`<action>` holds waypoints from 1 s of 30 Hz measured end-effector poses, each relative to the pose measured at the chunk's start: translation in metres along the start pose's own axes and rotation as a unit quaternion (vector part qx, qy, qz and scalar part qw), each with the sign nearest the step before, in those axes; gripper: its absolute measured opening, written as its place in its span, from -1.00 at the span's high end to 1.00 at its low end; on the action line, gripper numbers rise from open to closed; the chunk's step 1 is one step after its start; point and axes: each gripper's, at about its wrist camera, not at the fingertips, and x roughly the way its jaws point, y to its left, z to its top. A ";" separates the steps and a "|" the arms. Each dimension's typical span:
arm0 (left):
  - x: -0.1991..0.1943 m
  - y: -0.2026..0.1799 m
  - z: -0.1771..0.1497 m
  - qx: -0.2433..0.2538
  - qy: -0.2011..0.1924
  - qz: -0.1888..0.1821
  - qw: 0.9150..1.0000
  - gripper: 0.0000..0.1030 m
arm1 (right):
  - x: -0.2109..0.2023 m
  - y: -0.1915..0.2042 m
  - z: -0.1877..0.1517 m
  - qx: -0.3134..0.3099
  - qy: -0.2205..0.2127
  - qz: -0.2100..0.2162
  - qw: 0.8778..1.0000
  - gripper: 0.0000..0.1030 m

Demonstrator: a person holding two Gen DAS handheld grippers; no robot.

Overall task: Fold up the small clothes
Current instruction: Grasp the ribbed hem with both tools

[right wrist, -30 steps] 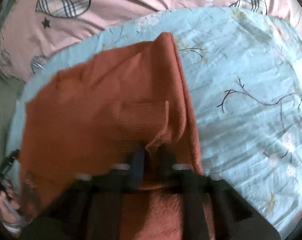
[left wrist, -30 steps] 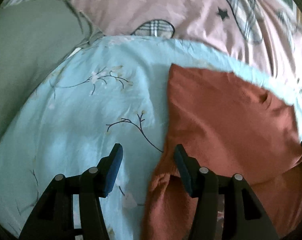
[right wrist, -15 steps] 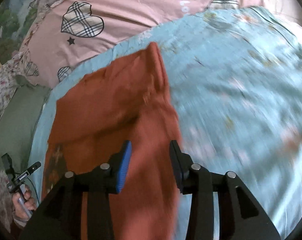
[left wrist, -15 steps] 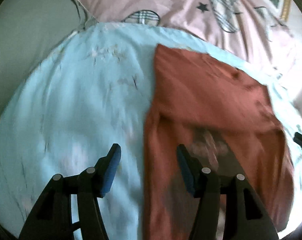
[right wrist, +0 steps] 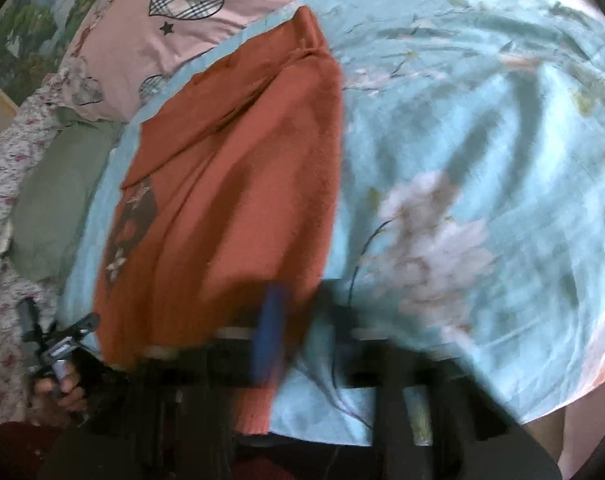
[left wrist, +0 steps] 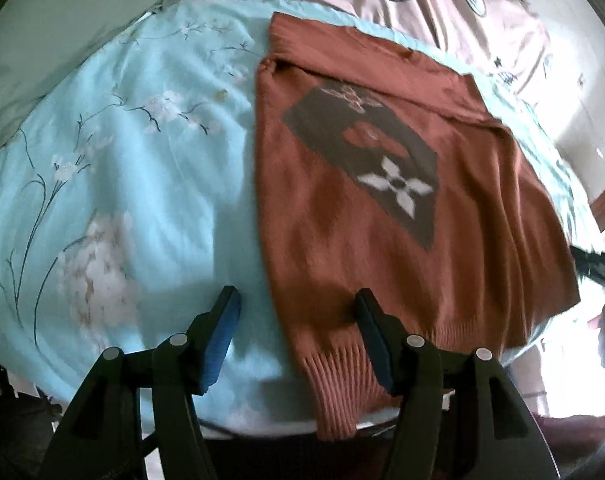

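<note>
A second ago my right gripper (right wrist: 298,328) pinched a fold of the sweater (left wrist: 382,216); now both my grippers hang over the near edge with jaws apart, holding nothing. The sweater lies flat on the blue sheet (left wrist: 122,160), ribbed hem nearest me. My left gripper (left wrist: 296,336) stands wide open, its right finger over the hem. Its view shows the dark patch with a white flower (left wrist: 396,188) plainly; my right view is blurred and catches that patch only edgewise, plus my left hand (right wrist: 58,388).

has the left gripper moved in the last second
Yes. The left gripper has pulled back toward the sweater's ribbed hem, away from the pink bedding.
</note>
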 end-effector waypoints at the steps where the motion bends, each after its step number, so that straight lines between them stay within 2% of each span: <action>1: -0.002 -0.002 -0.003 0.003 0.000 0.001 1.000 -0.17 | -0.005 0.002 -0.002 -0.013 0.000 0.001 1.000 0.88; 4: -0.004 -0.001 -0.008 -0.001 0.001 -0.001 1.000 -0.17 | -0.032 -0.010 -0.009 0.001 -0.023 0.028 0.999 0.89; 8: -0.008 0.004 -0.013 -0.015 0.003 -0.011 1.000 -0.17 | -0.052 -0.043 -0.014 0.048 -0.046 0.033 0.997 0.89; 10: -0.008 0.005 -0.017 -0.017 0.004 -0.017 1.000 -0.16 | -0.043 -0.046 -0.016 0.054 -0.035 0.060 0.996 0.89; 13: -0.007 0.009 -0.018 -0.023 0.004 -0.031 0.999 -0.15 | -0.024 -0.048 -0.019 0.068 -0.014 0.106 0.992 0.76; 16: -0.006 0.012 -0.017 -0.035 0.006 -0.052 0.998 -0.13 | -0.017 -0.045 -0.030 0.053 0.006 0.123 0.991 0.60; 18: -0.006 0.013 -0.017 -0.040 0.011 -0.074 0.996 -0.01 | -0.016 -0.042 -0.036 0.042 0.012 0.135 0.990 0.59; 21: -0.004 0.007 -0.017 -0.036 0.015 -0.088 0.995 0.04 | -0.010 -0.039 -0.042 0.039 0.015 0.143 0.989 0.59; 22: -0.003 0.004 -0.017 -0.030 0.015 -0.088 0.996 0.11 | -0.008 -0.038 -0.042 0.040 0.013 0.145 0.989 0.61; 23: -0.002 0.003 -0.017 -0.025 0.014 -0.085 0.996 0.17 | -0.008 -0.037 -0.042 0.040 0.008 0.143 0.989 0.79; 24: -0.002 0.002 -0.016 -0.022 0.014 -0.083 0.996 0.32 | -0.009 -0.038 -0.042 0.040 0.005 0.143 0.989 0.85; 25: -0.002 0.002 -0.015 -0.018 0.013 -0.085 0.996 0.74 | -0.011 -0.039 -0.041 0.043 0.001 0.144 0.989 0.85; 26: -0.002 0.003 -0.015 -0.016 0.013 -0.090 0.996 0.90 | -0.016 -0.042 -0.041 0.044 -0.006 0.146 0.988 0.85; 30: -0.022 0.006 -0.015 -0.003 -0.016 -0.095 0.995 0.91 | -0.028 -0.054 -0.043 0.048 -0.017 0.152 0.987 0.86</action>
